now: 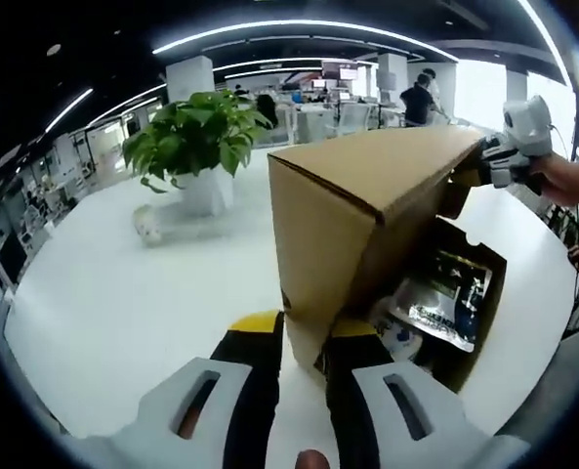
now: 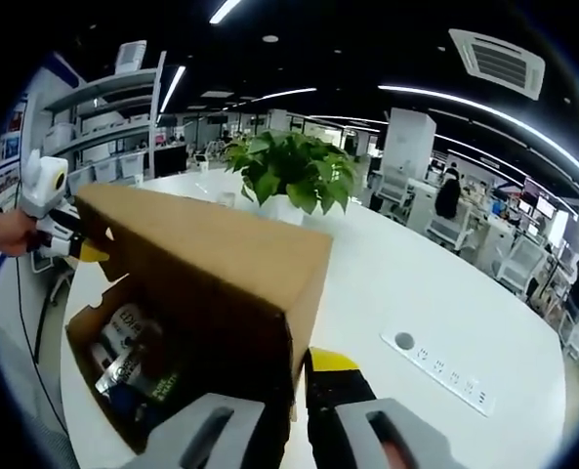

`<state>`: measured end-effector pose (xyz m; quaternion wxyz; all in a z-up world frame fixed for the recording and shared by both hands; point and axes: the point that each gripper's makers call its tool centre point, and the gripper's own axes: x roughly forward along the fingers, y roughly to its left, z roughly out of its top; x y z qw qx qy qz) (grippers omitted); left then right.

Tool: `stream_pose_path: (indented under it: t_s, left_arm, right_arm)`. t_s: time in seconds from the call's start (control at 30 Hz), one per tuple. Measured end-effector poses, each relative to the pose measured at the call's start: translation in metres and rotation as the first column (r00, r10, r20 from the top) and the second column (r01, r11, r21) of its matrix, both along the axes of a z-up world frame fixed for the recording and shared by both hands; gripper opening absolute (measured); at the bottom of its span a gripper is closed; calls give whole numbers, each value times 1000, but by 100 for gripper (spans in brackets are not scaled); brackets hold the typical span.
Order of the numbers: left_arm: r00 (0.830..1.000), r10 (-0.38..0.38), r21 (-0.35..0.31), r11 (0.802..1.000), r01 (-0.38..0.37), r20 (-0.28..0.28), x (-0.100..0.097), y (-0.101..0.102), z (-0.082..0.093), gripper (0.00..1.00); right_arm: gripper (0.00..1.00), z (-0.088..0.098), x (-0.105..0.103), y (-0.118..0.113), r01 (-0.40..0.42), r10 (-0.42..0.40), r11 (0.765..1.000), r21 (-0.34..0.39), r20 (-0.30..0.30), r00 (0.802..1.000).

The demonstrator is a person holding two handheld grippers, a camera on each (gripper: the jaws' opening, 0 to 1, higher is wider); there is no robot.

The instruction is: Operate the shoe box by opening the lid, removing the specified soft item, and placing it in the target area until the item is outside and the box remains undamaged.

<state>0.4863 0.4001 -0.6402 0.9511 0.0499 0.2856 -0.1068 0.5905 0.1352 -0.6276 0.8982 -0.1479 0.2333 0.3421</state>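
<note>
The brown cardboard lid (image 1: 367, 210) is tilted up over the open shoe box (image 1: 468, 363). My left gripper (image 1: 304, 327) is shut on the lid's near corner wall, a yellow tip on each side. My right gripper (image 1: 476, 168) holds the lid's far end. In the right gripper view the lid (image 2: 206, 274) rises over the box (image 2: 82, 354), my right gripper (image 2: 299, 376) is shut on its corner, and my left gripper (image 2: 89, 249) pinches the opposite end. Inside lie a dark printed pouch (image 1: 445, 298) (image 2: 138, 366) and other packets.
The box stands on a white table (image 1: 123, 293). A potted green plant (image 1: 196, 137) (image 2: 289, 171) stands behind it. A small whitish object (image 1: 149, 227) lies near the pot. A socket strip (image 2: 445, 371) is set into the table. People sit at desks far behind.
</note>
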Motion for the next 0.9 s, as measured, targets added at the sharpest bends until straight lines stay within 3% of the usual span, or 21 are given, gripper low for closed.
stream_pose_path:
  t_s: [0.4,0.9]
  left_arm:
    - [1000,18,-8,1000,-18,2,6,3,3,8]
    - [1000,25,-22,999,-25,2,15,7,3,7]
  right_arm:
    - [0,-11,7,0,2,-3,999,-44,-12,1000]
    - [3,-22,6,-10,47,-47,999,-18,-44,998]
